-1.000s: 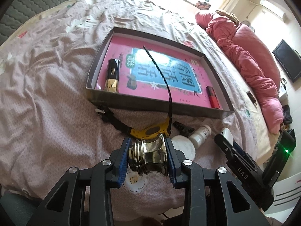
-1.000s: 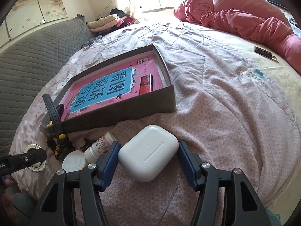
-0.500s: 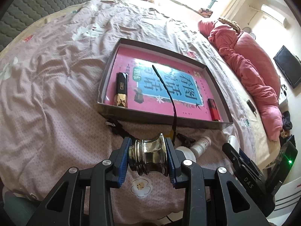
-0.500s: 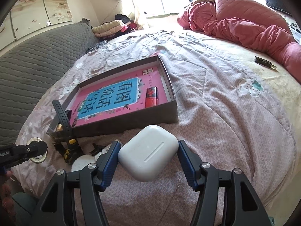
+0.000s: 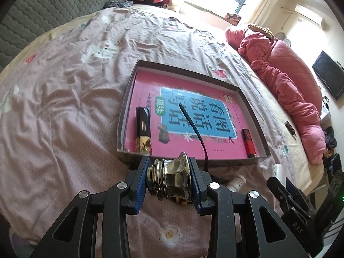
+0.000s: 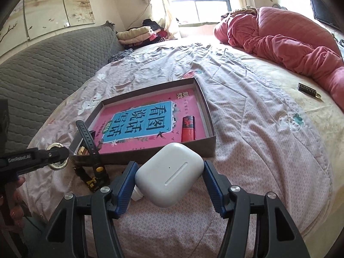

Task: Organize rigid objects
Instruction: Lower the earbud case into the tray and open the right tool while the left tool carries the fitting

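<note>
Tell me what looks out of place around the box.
The black watch strap sticks up over the near wall of the box instead of lying flat; its yellow-trimmed body sits outside on the bedspread. A small white bottle also lies outside.

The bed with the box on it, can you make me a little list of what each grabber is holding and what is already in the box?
left gripper: shut on a shiny metal knob, held above the bedsheet just short of the box
right gripper: shut on a white earbud case
box: open, shallow, a pink book lying flat inside
already in box: black and gold lighter on its left side, red lighter on its right side
outside box: black watch strap, small white bottle
</note>
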